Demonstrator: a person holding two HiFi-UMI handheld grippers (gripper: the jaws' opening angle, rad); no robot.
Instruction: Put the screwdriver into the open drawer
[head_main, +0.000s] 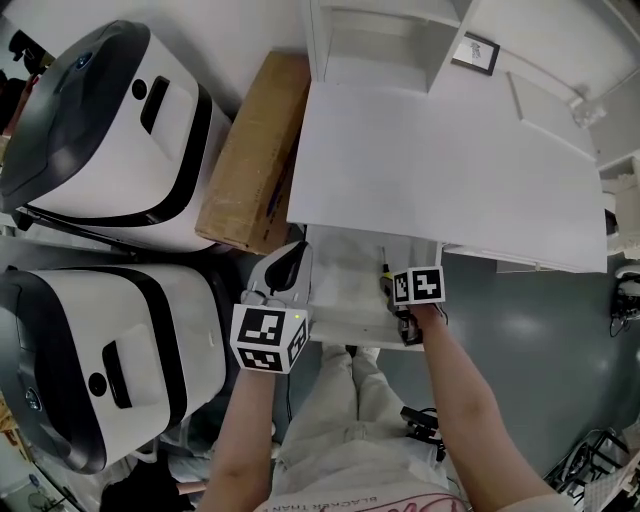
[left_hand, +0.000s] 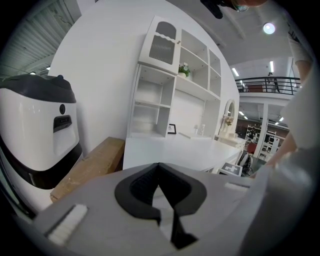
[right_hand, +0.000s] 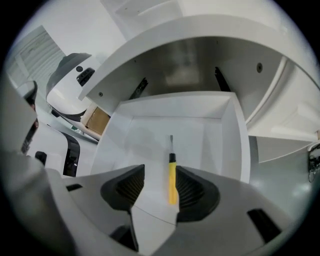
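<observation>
A screwdriver (right_hand: 172, 182) with a yellow handle and a thin dark shaft lies flat on the floor of the open white drawer (right_hand: 235, 135), its tip toward the drawer's back. My right gripper (right_hand: 161, 182) hovers above it, open, and its pads touch nothing. The head view shows the drawer (head_main: 340, 290) pulled out under the white desk (head_main: 440, 170), with a bit of the screwdriver (head_main: 384, 270) beside the right gripper's marker cube. My left gripper (head_main: 292, 262) hangs at the drawer's left edge; its jaws (left_hand: 159, 167) are shut and empty.
A brown cardboard box (head_main: 255, 150) leans beside the desk's left side. Two large white-and-black machines (head_main: 110, 120) (head_main: 90, 360) stand to the left. A white shelf unit (head_main: 380, 40) and a small framed picture (head_main: 477, 52) sit on the desk. Grey floor lies to the right.
</observation>
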